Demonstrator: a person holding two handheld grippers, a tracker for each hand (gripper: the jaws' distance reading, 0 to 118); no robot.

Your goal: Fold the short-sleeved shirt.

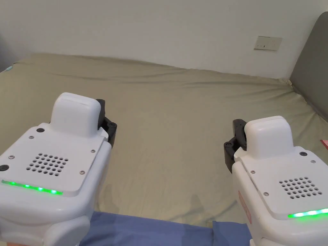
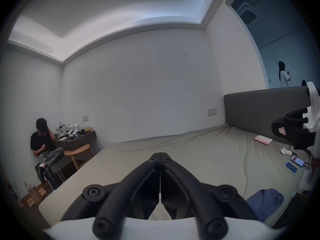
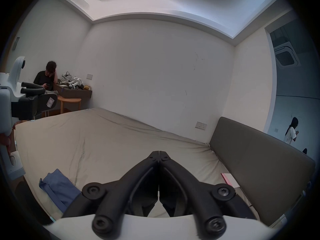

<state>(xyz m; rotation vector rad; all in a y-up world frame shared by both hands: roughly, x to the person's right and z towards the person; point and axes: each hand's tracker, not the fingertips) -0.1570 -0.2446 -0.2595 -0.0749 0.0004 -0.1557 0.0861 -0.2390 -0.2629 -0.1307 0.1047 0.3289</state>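
Both the left gripper (image 2: 160, 154) and right gripper (image 3: 159, 152) are clenched on nothing, above the bed (image 1: 173, 128). The blue shirt (image 1: 153, 232) lies bunched below, between them.

Grippers: two, left gripper (image 2: 160, 154) at 6 o'clock, right gripper (image 3: 158, 152) likewise. Blue shirt (image 2: 265, 201): one, 5 o'clock. Phones (image 2: 290, 167): two, 3 o'clock. Pink booklet (image 2: 262, 139): one. Persons: two, seated person (image 2: 43, 145) 9 o'clock, standing person (image 2: 283, 76) 2 o'clock.

No legible text or labels anywhere.
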